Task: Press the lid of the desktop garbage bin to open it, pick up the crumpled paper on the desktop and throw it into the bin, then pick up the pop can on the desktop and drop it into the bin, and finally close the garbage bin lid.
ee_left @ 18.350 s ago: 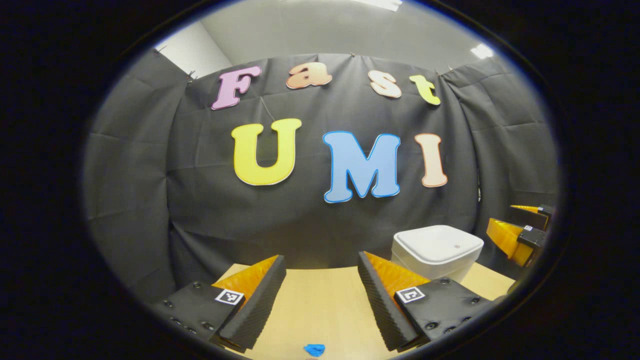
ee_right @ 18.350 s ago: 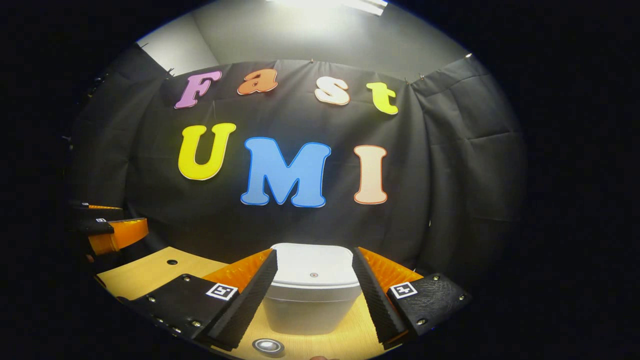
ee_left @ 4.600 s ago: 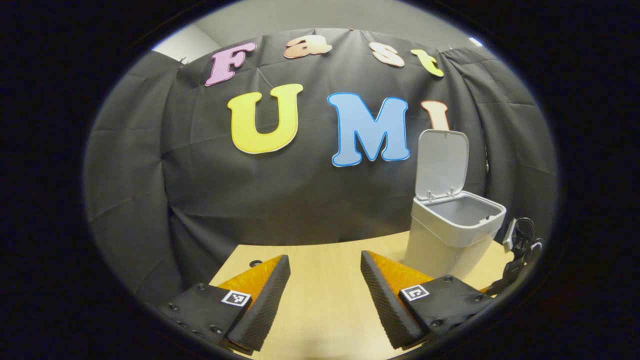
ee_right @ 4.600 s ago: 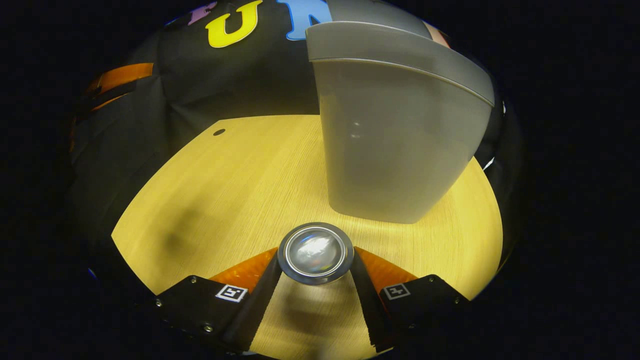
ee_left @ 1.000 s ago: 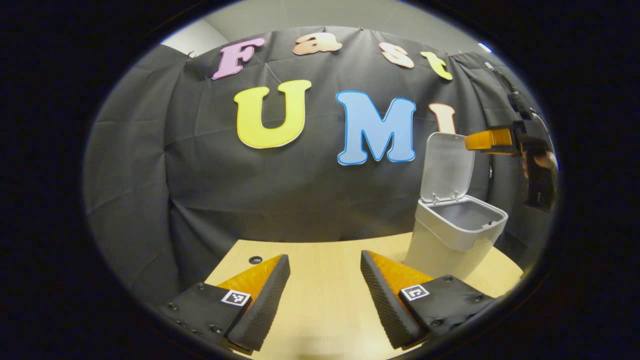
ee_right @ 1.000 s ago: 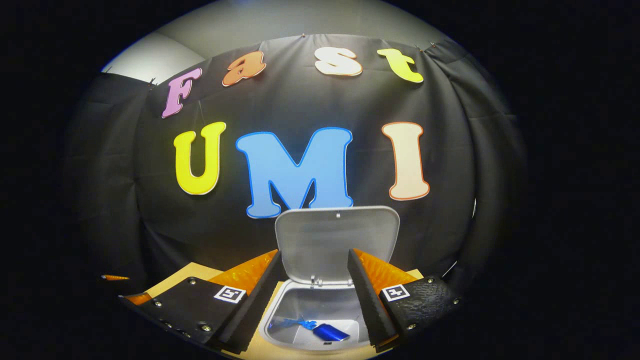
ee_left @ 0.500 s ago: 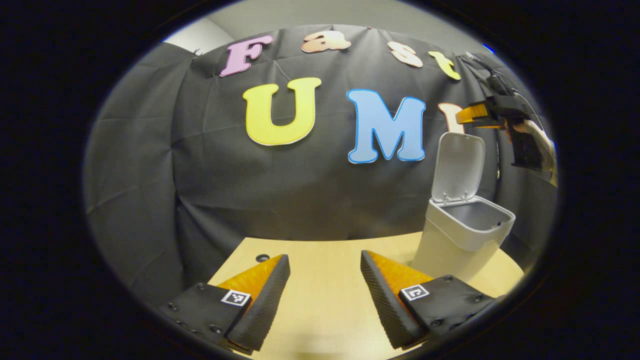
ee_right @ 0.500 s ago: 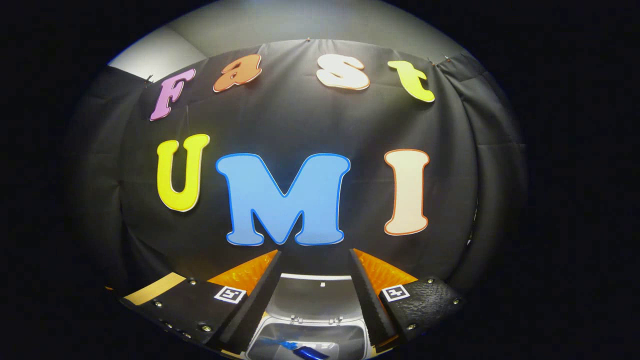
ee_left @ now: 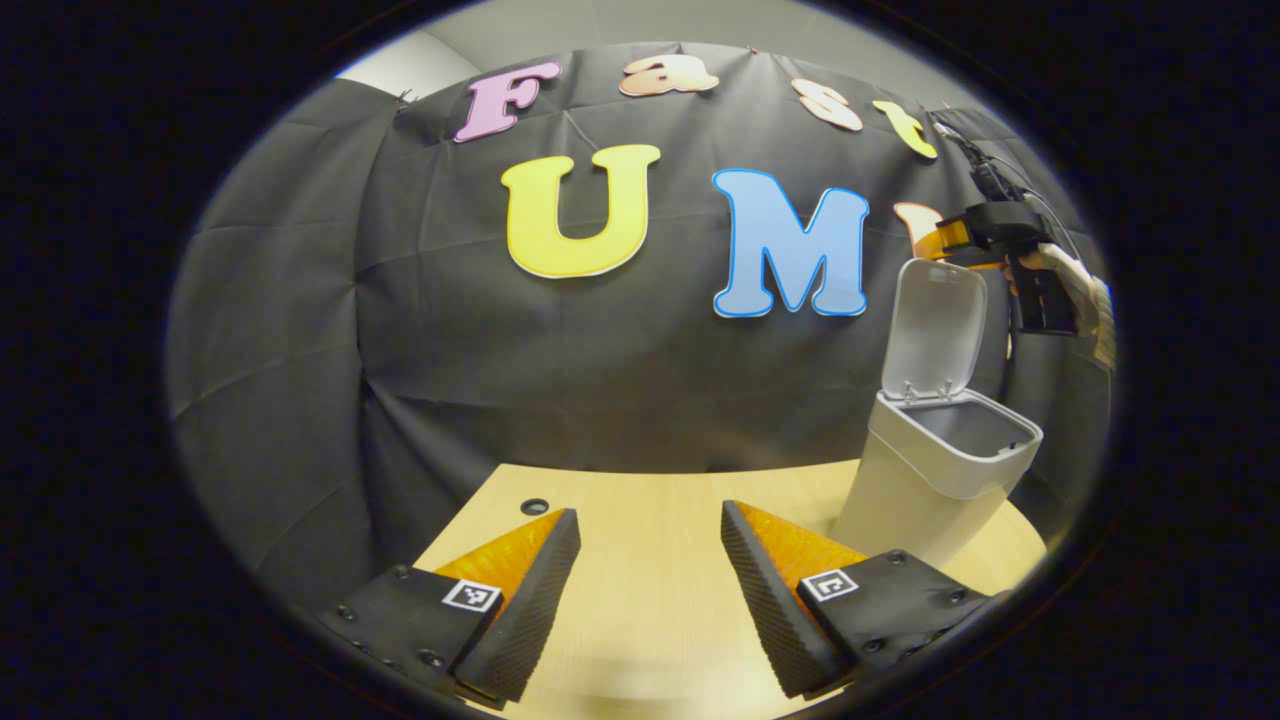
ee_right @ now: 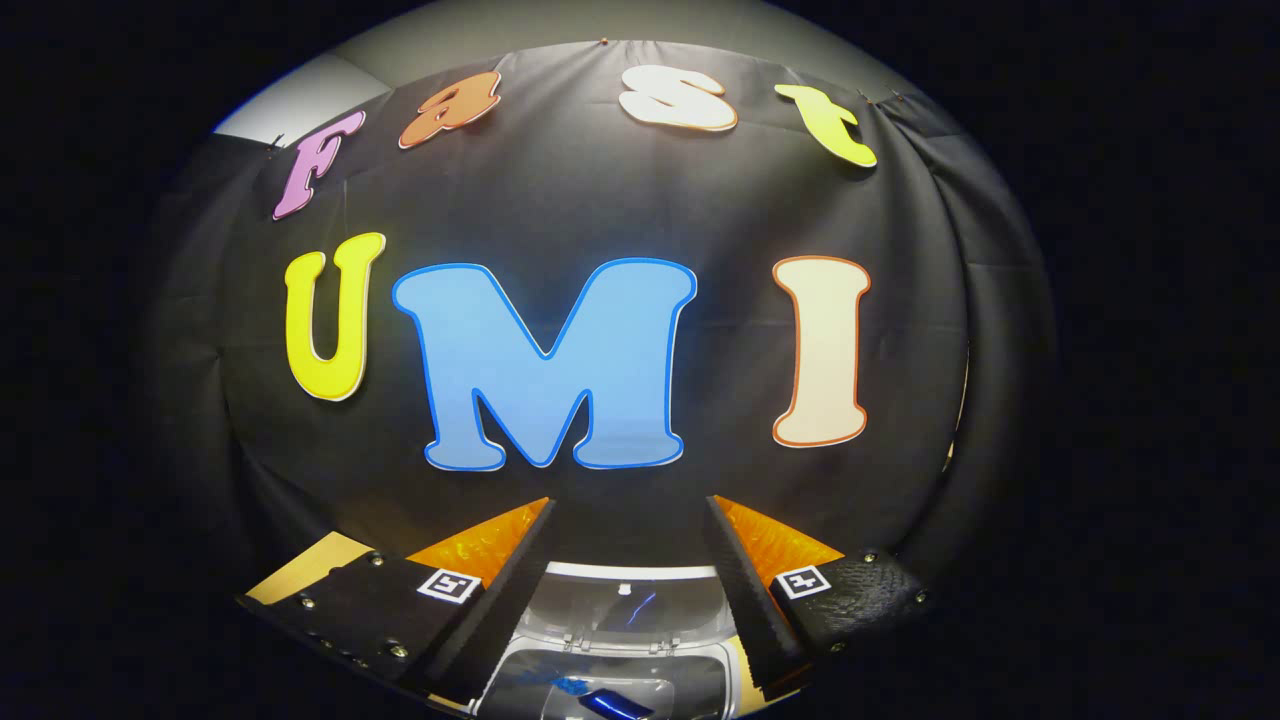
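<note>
Left gripper view: left gripper (ee_left: 645,560) sits low over the table (ee_left: 650,610), fingers spread wide w/ nothing between them, just bare wood. A small dark hole (ee_left: 535,506) shows in the tabletop near the far-left edge. Bin (ee_left: 935,480) stands on the table's right side, beyond and right of the gripper's right finger, apart from it. Lid (ee_left: 935,325) is up, roughly upright, hinged at the bin's back edge; the inside seen from here is grey, contents not visible at this angle. Right gripper (ee_left: 950,238) is up high at the far right, just by the lid's top edge; can't tell from here if it touches the lid, or how far its fingers are parted. A hand (ee_left: 1070,285) holds it from the right, w/ a cable running up behind.

Right gripper view: right gripper (ee_right: 628,540) is above the bin (ee_right: 620,690), looking at the cloth wall; fingers spread, gripping nothing. Lid (ee_right: 630,590) stands between and below the fingers, its top edge close to the fingertips; contact unclear. Down in the open bin lies the can (ee_right: 610,705), blue, on its side at the bottom. A bit of blue beside it, left, is prob. the paper (ee_right: 570,687), but it's too small to be sure. A corner of table (ee_right: 300,565) shows at lower left.
</note>
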### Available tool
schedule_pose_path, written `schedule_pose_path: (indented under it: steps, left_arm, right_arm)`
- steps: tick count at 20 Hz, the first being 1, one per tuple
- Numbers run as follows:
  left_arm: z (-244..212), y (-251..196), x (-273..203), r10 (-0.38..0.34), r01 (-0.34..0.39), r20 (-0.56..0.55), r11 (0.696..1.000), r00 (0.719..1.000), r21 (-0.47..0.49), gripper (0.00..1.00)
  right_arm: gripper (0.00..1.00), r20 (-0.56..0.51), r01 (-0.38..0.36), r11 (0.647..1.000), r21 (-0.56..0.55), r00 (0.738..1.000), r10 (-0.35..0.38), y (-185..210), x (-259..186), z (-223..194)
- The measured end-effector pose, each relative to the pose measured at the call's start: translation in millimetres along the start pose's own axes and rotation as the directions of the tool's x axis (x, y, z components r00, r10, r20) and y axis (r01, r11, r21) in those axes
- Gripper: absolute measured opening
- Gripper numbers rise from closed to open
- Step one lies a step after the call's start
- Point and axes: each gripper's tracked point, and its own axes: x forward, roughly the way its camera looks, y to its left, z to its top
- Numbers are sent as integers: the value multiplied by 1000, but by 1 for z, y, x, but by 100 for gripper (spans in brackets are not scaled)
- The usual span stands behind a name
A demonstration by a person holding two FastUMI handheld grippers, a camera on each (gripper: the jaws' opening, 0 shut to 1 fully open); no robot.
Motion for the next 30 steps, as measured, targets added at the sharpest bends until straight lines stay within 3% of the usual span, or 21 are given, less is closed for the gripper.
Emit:
schedule_pose_path:
  steps: [6,7,9,16,20,30]
  left_arm:
    - [-2,-8,-1,-12,12,5,1000,1000,7,100]
    - [-3,-11,-2,-16,15,5,1000,1000,9,93]
    - [-5,-17,-3,-26,26,6,1000,1000,11,93]
    - [-11,-34,-8,-56,56,2,998,998,35,93]
    - [-10,-36,-10,-60,59,5,997,998,49,93]
    - [-14,-33,-6,-57,57,1,998,998,39,93]
  right_arm:
    - [92,-36,-15,1000,-13,999,15,5,-37,-19]
    - [92,-32,-19,1000,-3,999,19,6,-46,-24]
    - [93,-35,-29,999,27,999,30,8,-62,-42]
    - [93,-250,-28,998,48,968,39,12,-102,-159]
    - [93,-325,-33,999,29,945,41,16,-111,-197]
    - [94,-324,-32,999,-15,946,26,15,-114,-202]
